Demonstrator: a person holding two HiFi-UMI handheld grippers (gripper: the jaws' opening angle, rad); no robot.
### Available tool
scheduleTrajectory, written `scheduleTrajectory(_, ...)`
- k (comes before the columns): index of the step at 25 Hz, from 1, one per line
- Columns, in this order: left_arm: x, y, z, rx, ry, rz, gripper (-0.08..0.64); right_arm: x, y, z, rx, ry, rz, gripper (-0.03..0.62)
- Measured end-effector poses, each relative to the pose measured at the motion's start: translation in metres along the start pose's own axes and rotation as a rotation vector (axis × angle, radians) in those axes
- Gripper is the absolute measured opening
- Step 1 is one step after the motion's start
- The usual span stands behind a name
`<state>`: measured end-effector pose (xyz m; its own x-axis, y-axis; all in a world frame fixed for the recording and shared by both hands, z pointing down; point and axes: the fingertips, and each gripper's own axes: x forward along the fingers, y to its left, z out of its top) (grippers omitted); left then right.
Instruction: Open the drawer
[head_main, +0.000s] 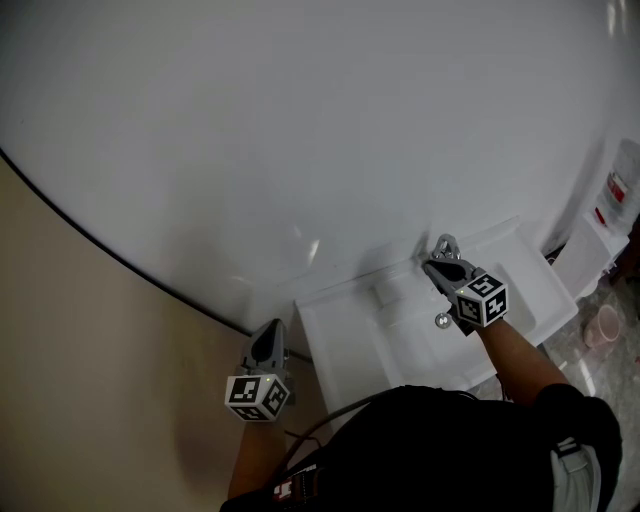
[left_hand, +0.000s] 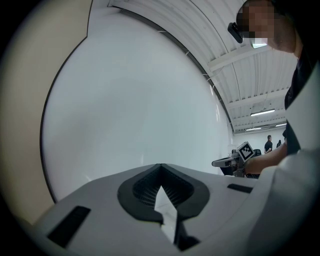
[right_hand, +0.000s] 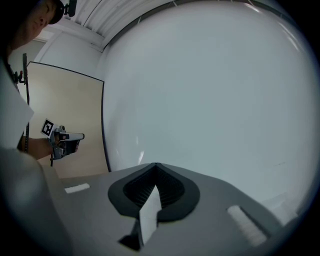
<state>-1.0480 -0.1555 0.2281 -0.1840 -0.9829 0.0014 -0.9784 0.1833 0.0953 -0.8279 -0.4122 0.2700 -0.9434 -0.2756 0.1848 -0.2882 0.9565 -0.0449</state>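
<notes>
**Head view:** A white drawer unit is standing against a large white panel, w/ a beige wall running off to the unit's left. The drawer is showing on the unit's near side, carrying a small metal knob. Cannot tell whether it is pulled out. The right tool is hovering over the unit's top, tip pointing at the panel. The knob is sitting just beside the tool's marker cube, and contact cannot be determined. The left tool is hanging just off the unit's left edge, clear of it. A pink cup is sitting on the floor right of the unit.

**Left gripper view:** The left tool is facing the panel w/ jaws clenched together and nothing between them. The right tool is showing in the distance, over toward the unit's side.

**Right gripper view:** The right tool is also facing the panel, jaws clenched and empty. The left tool is showing against the beige wall, beyond the unit's left.
</notes>
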Motion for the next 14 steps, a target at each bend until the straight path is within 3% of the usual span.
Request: scheduleTrajectory(14,0.0045,0.0072,-0.0010,-0.003,0.010,-0.006,0.000,0.0089,0.0024,0.0015,-0.019,0.010,0.001,-0.003)
